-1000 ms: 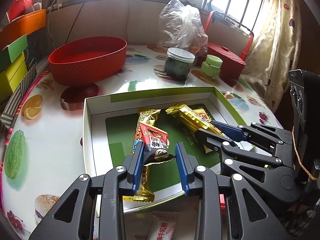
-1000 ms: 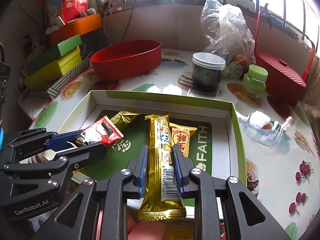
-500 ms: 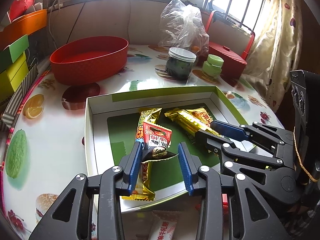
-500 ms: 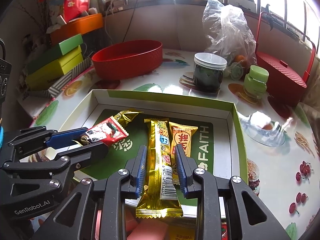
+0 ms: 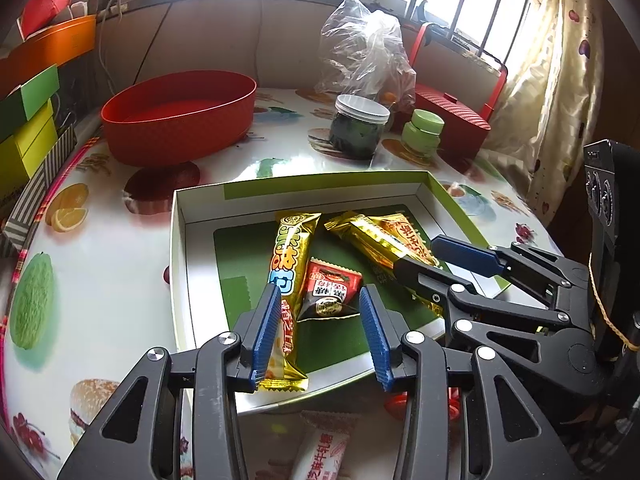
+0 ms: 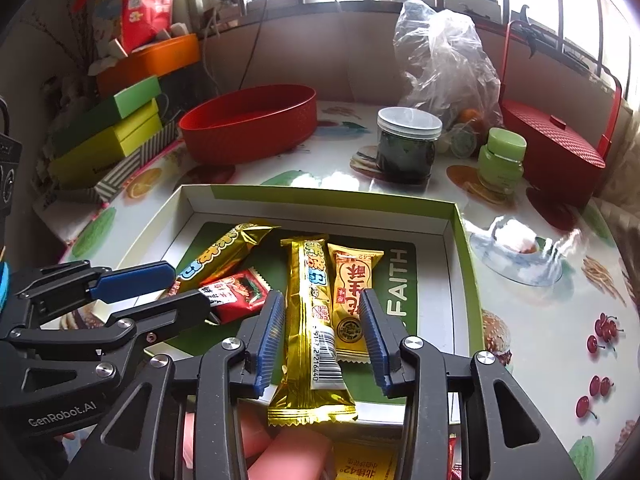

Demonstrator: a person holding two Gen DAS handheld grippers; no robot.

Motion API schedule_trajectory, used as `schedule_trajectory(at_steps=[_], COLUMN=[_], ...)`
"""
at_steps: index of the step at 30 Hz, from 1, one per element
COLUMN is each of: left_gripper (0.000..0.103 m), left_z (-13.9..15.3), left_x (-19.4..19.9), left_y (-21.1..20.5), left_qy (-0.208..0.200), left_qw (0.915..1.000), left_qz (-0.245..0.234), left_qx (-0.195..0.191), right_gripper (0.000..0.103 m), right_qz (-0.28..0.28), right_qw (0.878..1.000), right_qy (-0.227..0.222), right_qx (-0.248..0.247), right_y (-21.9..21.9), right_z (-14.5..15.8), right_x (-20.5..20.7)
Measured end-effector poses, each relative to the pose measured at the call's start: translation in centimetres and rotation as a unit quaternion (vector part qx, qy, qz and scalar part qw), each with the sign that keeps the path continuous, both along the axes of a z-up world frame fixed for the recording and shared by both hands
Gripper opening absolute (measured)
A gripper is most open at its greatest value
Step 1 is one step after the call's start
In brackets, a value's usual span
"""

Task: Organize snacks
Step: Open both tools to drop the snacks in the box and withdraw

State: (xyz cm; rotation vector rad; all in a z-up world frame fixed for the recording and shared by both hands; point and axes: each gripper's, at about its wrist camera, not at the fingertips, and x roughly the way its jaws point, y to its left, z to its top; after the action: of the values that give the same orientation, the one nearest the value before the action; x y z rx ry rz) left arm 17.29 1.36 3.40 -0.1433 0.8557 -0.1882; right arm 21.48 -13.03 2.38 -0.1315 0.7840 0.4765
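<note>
Snacks land in the shallow green-rimmed cardboard box (image 6: 460, 224): left gripper (image 5: 320, 332) jaws opening off a small red sachet (image 5: 330, 292), right gripper (image 6: 322, 332) jaws opening off a long gold-foil bar (image 6: 310, 320). Next, likely, fetching loose packets beside the box.

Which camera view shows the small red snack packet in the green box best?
The left wrist view. There the red snack packet lies nearly whole between the opening left gripper fingers, with its label facing the camera. In the right wrist view, the packet is partly hidden behind a finger of the left gripper.
</note>
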Motion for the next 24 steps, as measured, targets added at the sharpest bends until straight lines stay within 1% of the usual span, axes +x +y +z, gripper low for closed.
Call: schedule_trajectory(at_steps=[1,3,4,9,24], left_gripper=[0.043,0.048,0.049,0.049,0.049], left_z=[0.0,0.1,0.3,0.9,2.2], left_x=[-0.1,-0.3,-0.5,-1.1,-4.9], left_y=[0.0,0.0,0.1,0.1,1.1], left_qy=[0.000,-0.001,-0.003,-0.008,-0.032], left_qw=[1.0000,1.0000,1.0000,0.9999,0.9993], left_qz=[0.000,0.001,0.001,0.003,0.014], left_qx=[0.000,-0.001,-0.002,-0.007,-0.011], right_gripper=[0.040,0.042,0.042,0.046,0.048], right_qz=[-0.001,-0.002,-0.003,-0.014,-0.053], right_qw=[1.000,1.000,1.000,1.000,0.998], right_qy=[0.000,-0.001,-0.001,-0.002,-0.012], right_qx=[0.000,0.000,0.001,0.011,0.042], right_y=[0.0,0.0,-0.1,-0.7,-4.2], right_z=[0.0,0.1,0.1,0.5,1.9], right_x=[-0.1,-0.3,-0.4,-1.0,-4.5])
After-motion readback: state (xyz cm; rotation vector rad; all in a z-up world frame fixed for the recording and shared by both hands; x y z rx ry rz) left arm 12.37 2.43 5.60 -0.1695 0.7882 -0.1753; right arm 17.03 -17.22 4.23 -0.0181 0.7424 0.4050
